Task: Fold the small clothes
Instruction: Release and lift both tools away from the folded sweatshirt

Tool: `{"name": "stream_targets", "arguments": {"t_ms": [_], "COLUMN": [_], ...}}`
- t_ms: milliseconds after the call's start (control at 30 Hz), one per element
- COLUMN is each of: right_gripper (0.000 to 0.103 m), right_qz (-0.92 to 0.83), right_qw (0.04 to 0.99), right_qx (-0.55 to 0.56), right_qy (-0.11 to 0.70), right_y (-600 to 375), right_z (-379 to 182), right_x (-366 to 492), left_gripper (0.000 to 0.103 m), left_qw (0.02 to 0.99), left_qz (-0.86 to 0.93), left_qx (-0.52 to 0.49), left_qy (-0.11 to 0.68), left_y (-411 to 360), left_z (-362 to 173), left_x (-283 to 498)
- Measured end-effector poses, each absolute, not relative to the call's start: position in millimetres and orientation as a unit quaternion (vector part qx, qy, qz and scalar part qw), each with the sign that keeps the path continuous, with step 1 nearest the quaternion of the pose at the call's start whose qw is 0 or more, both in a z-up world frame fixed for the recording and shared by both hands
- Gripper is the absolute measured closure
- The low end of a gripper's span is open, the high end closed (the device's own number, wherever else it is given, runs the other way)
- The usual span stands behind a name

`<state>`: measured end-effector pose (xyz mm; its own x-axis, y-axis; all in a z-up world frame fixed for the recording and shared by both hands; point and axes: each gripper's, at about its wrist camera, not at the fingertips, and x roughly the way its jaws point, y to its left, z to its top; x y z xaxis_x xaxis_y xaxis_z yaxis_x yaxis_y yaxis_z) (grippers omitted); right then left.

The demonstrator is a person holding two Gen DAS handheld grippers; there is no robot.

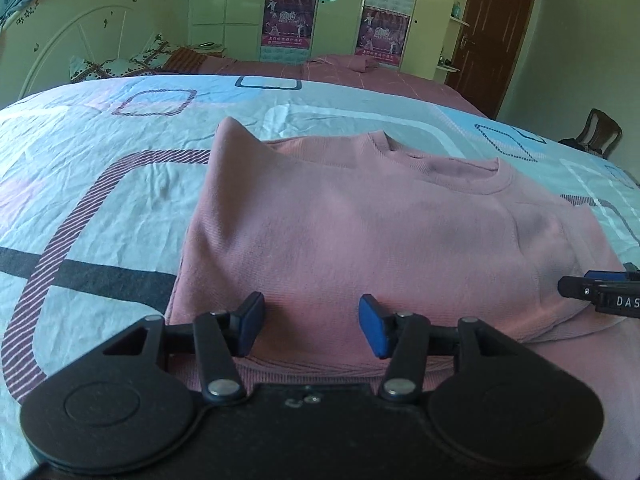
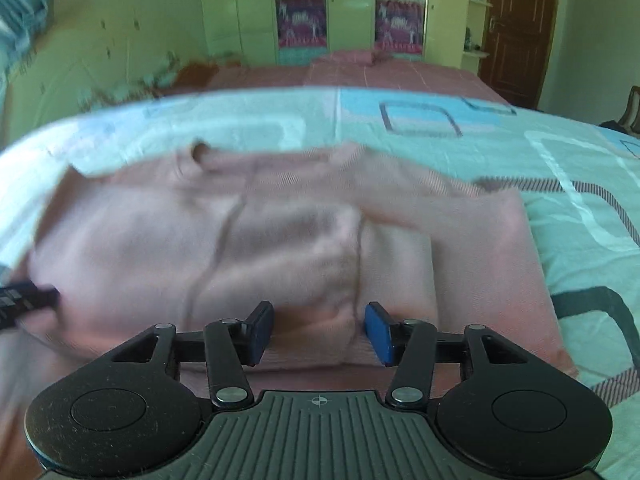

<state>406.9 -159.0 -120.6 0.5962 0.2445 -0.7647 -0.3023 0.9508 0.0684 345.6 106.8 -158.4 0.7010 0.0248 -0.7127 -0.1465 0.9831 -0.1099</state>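
Observation:
A pink sweater lies on the bed with its collar at the far side and its sides folded in. My left gripper hovers over the sweater's near hem, its blue pads apart, with only flat cloth seen below them. At the right edge of the left wrist view the dark tip of my right gripper reaches the sweater's right side. The right wrist view is blurred. There my right gripper is open over the sweater, with a soft ridge of cloth in the gap, untouched by the pads. My left gripper shows at the left edge.
The sweater rests on a light blue patterned bedsheet. A pink blanket covers the far half of the bed. A white headboard and pillows stand at the far left, a wardrobe behind, a brown door and a chair to the right.

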Motion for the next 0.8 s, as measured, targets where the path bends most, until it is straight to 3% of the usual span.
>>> {"name": "stream_targets", "arguments": {"t_ms": [733, 767, 800], "right_gripper": [0.052, 0.058, 0.077], "right_qz": [0.216, 0.223, 0.229], "right_qw": [0.891, 0.891, 0.89], "right_qx": [-0.014, -0.015, -0.018], "right_qy": [0.399, 0.396, 0.394], "right_y": [-169, -167, -165], "right_z": [-101, -100, -99], "right_x": [364, 360, 357], "left_gripper": [0.049, 0.049, 0.049], "left_qw": [0.918, 0.918, 0.917], "left_qz": [0.039, 0.032, 0.026], "left_qx": [-0.089, -0.089, -0.088], "left_qy": [0.384, 0.386, 0.388], "left_y": [64, 58, 51], "left_z": [-139, -138, -138], "left_x": [322, 320, 317]}}
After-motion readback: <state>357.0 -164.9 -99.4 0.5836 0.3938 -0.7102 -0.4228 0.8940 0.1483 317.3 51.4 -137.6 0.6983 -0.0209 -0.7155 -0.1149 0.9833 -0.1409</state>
